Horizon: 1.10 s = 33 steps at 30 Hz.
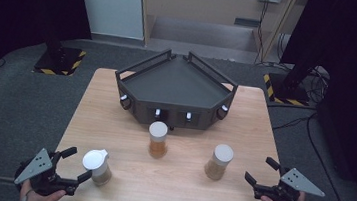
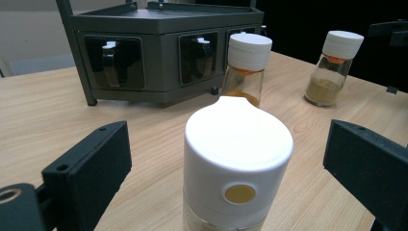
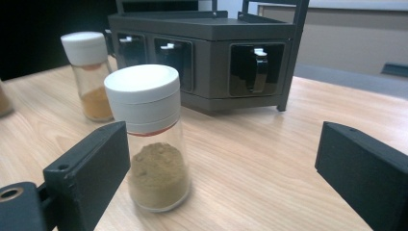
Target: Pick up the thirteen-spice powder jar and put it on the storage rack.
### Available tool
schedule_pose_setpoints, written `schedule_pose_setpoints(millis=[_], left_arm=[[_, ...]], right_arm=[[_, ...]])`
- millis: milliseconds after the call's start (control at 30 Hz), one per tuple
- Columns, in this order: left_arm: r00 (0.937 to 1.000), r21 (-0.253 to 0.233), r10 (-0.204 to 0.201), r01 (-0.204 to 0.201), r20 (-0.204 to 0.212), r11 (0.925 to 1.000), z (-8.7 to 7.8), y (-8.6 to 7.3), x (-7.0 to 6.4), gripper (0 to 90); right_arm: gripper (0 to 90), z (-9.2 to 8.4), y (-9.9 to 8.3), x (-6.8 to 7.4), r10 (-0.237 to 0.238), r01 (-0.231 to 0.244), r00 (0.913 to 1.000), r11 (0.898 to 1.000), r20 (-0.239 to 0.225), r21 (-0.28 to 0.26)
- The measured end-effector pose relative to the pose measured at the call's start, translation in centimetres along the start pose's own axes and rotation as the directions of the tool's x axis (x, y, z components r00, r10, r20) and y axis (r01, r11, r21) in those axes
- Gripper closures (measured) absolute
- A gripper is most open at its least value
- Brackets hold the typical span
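Note:
Three spice jars with white lids stand on the wooden table (image 1: pixel 127 140). The nearest left jar (image 1: pixel 95 165) has a spouted lid and pale contents. My left gripper (image 1: pixel 78 163) is open at its left, close to it. In the left gripper view this jar (image 2: pixel 238 159) stands just ahead, between the two wide jaws, untouched by the left gripper (image 2: pixel 226 139). The brown-spice jar (image 1: pixel 219 161) stands left of my open right gripper (image 1: pixel 260 170). In the right gripper view that jar (image 3: pixel 154 139) is near the left jaw of the right gripper (image 3: pixel 221 144). An orange-spice jar (image 1: pixel 157 139) stands mid-table.
A dark grey angled rack (image 1: pixel 175 111) with knobbed compartments in its front stands at the back of the table, right behind the orange-spice jar (image 2: pixel 246 67) (image 3: pixel 90 72). Both gripper views show the rack's front (image 2: pixel 159 53) (image 3: pixel 211 53). Bare wood lies between the jars.

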<state>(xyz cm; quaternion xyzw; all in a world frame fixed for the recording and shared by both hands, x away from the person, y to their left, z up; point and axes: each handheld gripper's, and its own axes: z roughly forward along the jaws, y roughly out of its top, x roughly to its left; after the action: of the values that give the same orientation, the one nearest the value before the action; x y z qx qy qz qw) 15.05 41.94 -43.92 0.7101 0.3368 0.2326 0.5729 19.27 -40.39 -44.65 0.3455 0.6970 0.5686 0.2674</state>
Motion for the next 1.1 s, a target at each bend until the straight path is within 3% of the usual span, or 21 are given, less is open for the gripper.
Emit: schedule_pose_setpoints(millis=[300,600,1100], left_arm=[[1.0000,0.001,-0.005,0.005,0.000,1.0000,0.19,-0.07,0.11,2.0],[0.9999,0.003,0.001,-0.001,0.012,1.0000,0.23,-0.19,0.12,1.7],[0.9998,0.011,0.003,-0.003,0.022,0.9999,0.02,-0.21,0.10,1.2]], right_arm=[[5.9,0.04,-0.99,-0.16,0.025,-0.025,0.9992,1.000,-0.031,0.015],[5.7,0.21,-0.88,-0.09,0.001,0.000,0.9982,1.000,-0.061,0.016],[4.4,-0.05,-1.07,0.05,0.004,-0.002,0.9983,1.000,-0.059,0.019]])
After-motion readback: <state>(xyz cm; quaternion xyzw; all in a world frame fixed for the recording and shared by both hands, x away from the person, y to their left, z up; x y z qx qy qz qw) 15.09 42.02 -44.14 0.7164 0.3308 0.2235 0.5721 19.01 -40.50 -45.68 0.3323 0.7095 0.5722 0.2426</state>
